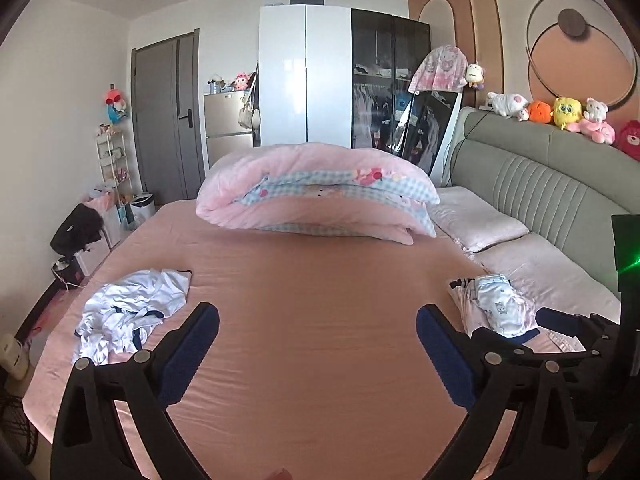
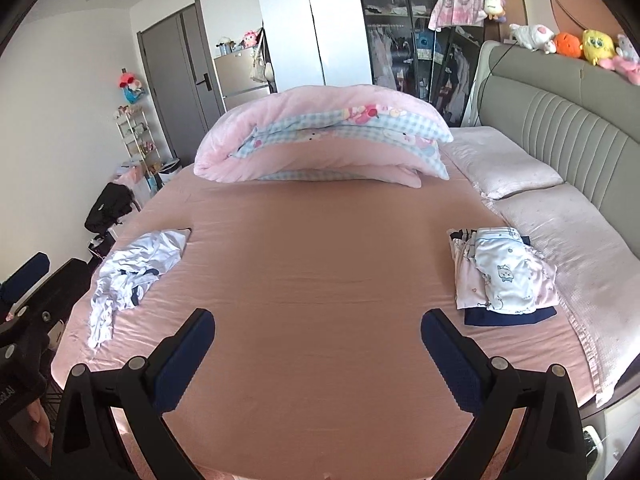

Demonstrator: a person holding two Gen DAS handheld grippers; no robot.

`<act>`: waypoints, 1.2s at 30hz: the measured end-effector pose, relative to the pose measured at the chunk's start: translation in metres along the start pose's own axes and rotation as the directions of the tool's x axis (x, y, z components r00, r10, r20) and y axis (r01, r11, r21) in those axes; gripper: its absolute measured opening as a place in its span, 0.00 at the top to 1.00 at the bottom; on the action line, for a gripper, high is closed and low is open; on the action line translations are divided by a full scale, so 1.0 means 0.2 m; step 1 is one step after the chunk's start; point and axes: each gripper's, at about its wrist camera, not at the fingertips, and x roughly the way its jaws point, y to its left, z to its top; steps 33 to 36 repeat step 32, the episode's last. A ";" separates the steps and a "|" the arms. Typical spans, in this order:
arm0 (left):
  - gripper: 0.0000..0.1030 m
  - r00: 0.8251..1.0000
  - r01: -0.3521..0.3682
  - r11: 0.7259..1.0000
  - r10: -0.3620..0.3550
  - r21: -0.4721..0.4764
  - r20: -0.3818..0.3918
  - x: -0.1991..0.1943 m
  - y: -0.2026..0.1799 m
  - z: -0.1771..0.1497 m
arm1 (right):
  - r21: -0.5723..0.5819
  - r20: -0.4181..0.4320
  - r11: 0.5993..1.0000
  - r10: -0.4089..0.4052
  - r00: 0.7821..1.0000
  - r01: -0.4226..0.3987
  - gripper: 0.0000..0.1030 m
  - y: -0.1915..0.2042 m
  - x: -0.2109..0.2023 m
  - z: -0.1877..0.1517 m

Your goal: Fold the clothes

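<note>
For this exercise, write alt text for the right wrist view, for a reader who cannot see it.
The open right gripper hangs empty over a pink bed. A crumpled white garment lies at the left, a stack of folded clothes at the right by the pillows, and a folded pink quilt behind.

Room was evenly daylit. Glare showed on the white wardrobe door [image 1: 296,76] and soft sheen on the pink bedsheet [image 1: 320,320]. Shadows were faint. Both fisheye views bowed straight lines strongly and vignetted to black at corners. Focus was sharp centrally, softer toward edges.
</note>
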 end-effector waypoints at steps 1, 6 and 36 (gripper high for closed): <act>0.03 1.000 0.002 1.000 -0.002 -0.005 -0.003 -0.01 0.00 -0.02 | -0.014 0.002 1.000 -0.011 1.000 0.011 0.00 0.01 -0.04 -0.02; 0.03 0.999 -0.011 1.000 0.010 -0.018 -0.040 -0.04 -0.02 -0.15 | -0.064 -0.002 0.996 -0.056 0.998 0.056 0.00 -0.03 -0.16 -0.15; 0.02 0.972 -0.032 0.985 -0.009 -0.167 -0.237 -0.12 -0.01 -0.66 | -0.071 -0.132 0.987 -0.152 0.980 0.144 0.00 -0.03 -0.15 -0.63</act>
